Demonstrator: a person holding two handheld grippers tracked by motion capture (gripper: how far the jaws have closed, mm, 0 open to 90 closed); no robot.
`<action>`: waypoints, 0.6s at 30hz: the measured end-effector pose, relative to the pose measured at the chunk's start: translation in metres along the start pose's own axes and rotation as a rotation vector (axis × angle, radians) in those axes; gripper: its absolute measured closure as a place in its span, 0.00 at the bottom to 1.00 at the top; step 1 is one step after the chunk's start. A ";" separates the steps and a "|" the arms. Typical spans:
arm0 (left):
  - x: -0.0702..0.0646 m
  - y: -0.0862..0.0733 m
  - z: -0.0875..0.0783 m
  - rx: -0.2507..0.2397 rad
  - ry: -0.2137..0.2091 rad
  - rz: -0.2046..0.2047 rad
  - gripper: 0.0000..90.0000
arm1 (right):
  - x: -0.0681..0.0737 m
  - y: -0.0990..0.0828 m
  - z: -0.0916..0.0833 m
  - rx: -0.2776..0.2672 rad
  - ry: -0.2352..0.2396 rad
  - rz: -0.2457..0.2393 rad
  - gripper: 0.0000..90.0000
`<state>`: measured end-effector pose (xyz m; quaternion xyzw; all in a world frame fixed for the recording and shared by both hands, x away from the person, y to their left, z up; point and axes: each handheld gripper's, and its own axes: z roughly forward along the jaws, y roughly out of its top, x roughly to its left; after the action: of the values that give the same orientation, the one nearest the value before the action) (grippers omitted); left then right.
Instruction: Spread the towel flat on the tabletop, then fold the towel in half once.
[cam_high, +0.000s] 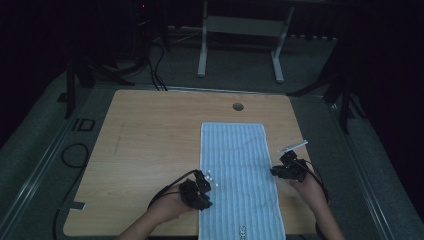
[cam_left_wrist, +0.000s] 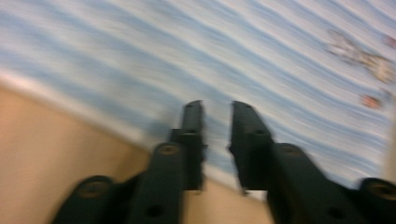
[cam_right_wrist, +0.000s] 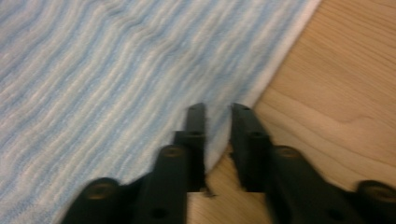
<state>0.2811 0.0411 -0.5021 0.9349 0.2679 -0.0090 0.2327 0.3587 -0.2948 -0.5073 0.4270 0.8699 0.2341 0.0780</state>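
Blue-and-white striped cloth makes up the towel (cam_high: 239, 175), which lies flat and spread out lengthwise on the wooden table (cam_high: 150, 135), right of the table's middle, its near end reaching the edge closest to the person. A small stitched figure sits near that end. The left gripper (cam_high: 209, 180) hangs at the towel's left edge, held in the person's left hand (cam_high: 167, 207), and the right gripper (cam_high: 276, 171) hangs at the towel's right edge, held in the right hand (cam_high: 307, 189). In the left gripper view, which is blurred, the left gripper (cam_left_wrist: 217, 106) points at the towel (cam_left_wrist: 233, 51) just past its white hem, with bare table (cam_left_wrist: 56, 154) to one side; its jaws stand a narrow gap apart, released, with no cloth pinched between them. In the right gripper view the right gripper (cam_right_wrist: 218, 109) sits right over the towel's (cam_right_wrist: 116, 70) pale hem, where the cloth meets the wood (cam_right_wrist: 336, 93); its jaws are also slightly parted and grip nothing. A round hole (cam_high: 238, 106) shows in the table beyond the towel's far end.
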 end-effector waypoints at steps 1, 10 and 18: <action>0.005 0.000 -0.001 -0.009 0.028 -0.011 0.73 | -0.003 0.001 -0.001 0.010 -0.002 0.001 0.78; 0.059 0.007 -0.003 -0.069 0.152 -0.184 0.49 | -0.015 0.010 0.004 0.040 -0.019 0.024 0.58; 0.081 0.022 0.019 -0.055 0.181 -0.225 0.47 | -0.029 0.021 0.018 0.038 -0.032 0.054 0.59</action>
<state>0.3632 0.0566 -0.5210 0.8892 0.3911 0.0567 0.2305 0.3975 -0.2998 -0.5154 0.4556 0.8610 0.2125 0.0774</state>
